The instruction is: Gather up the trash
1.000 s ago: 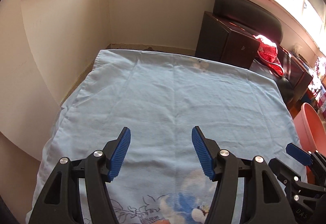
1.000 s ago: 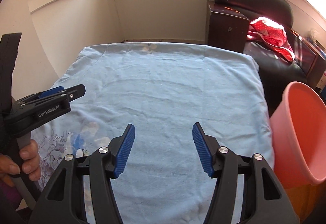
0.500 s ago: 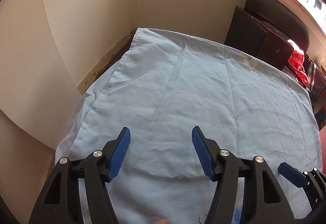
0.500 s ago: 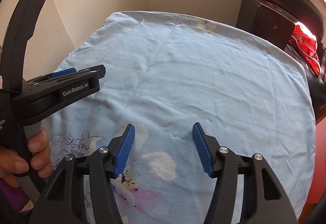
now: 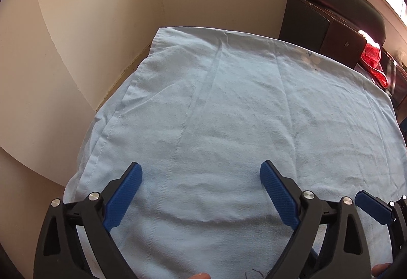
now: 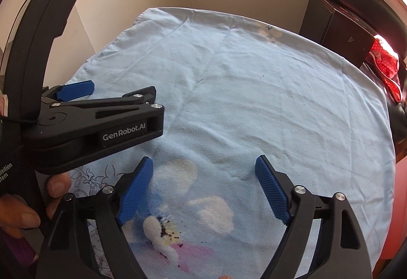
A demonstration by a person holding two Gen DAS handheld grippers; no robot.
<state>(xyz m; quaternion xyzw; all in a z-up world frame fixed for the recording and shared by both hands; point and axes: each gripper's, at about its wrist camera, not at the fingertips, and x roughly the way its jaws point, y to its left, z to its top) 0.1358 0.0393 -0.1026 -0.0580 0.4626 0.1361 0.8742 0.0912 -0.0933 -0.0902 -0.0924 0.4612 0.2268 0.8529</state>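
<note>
Cloth (image 5: 241, 113) over table, dark box (image 5: 320, 32) behind its far-right corner.

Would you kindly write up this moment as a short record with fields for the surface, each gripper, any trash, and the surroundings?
surface: light blue cloth with a flower print, spread flat
left gripper: open, holding nothing, over the cloth
right gripper: open, holding nothing, over the flower print
trash: none visible on the cloth
surroundings: dark box and red fabric beyond the far right edge
</note>
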